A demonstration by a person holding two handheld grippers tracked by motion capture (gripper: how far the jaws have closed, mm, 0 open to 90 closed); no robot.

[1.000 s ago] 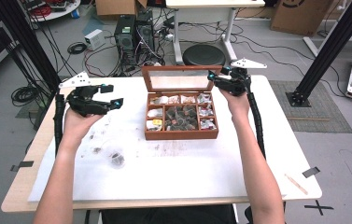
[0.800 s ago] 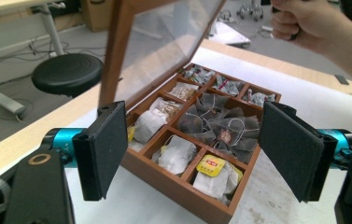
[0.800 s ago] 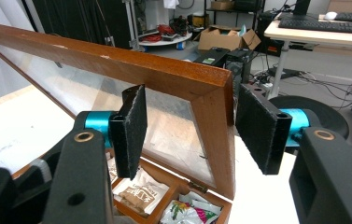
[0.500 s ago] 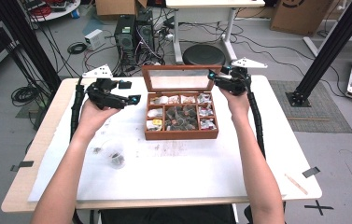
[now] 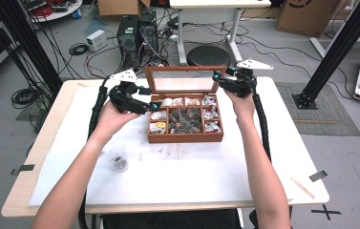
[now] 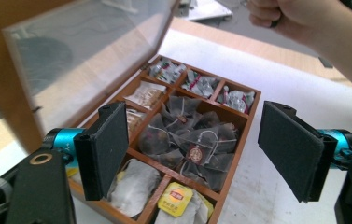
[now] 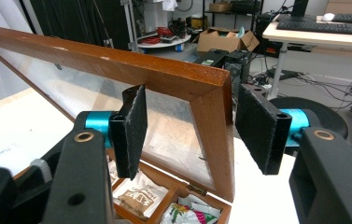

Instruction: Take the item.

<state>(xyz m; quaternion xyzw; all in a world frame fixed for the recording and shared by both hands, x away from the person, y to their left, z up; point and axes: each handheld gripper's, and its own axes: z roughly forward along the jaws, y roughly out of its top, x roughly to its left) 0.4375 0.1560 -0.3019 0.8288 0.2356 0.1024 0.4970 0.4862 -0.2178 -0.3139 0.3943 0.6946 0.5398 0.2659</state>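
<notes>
A wooden tea box [image 5: 186,138] stands mid-table with its glass lid [image 5: 184,83] raised upright. Its compartments hold tea bags, with dark pyramid bags [image 6: 188,140] in the middle and a yellow bag [image 6: 175,201] at the near end. My left gripper [image 5: 150,98] hovers at the box's left side, open, its jaws framing the compartments from above [image 6: 193,135] with nothing between them. At the lid's top right corner my right gripper [image 5: 217,80] is open too, and its jaws straddle the lid's wooden frame [image 7: 211,98] without touching it.
A small clear cup [image 5: 119,160] with dark bits inside sits on the white table cover [image 5: 182,181] to the front left. Behind the table on the floor are computer cases [image 5: 137,28], cables and a round stool [image 5: 209,55].
My left gripper has travelled right from the table's left part to the box's left side. The right gripper has stayed at the lid's corner.
</notes>
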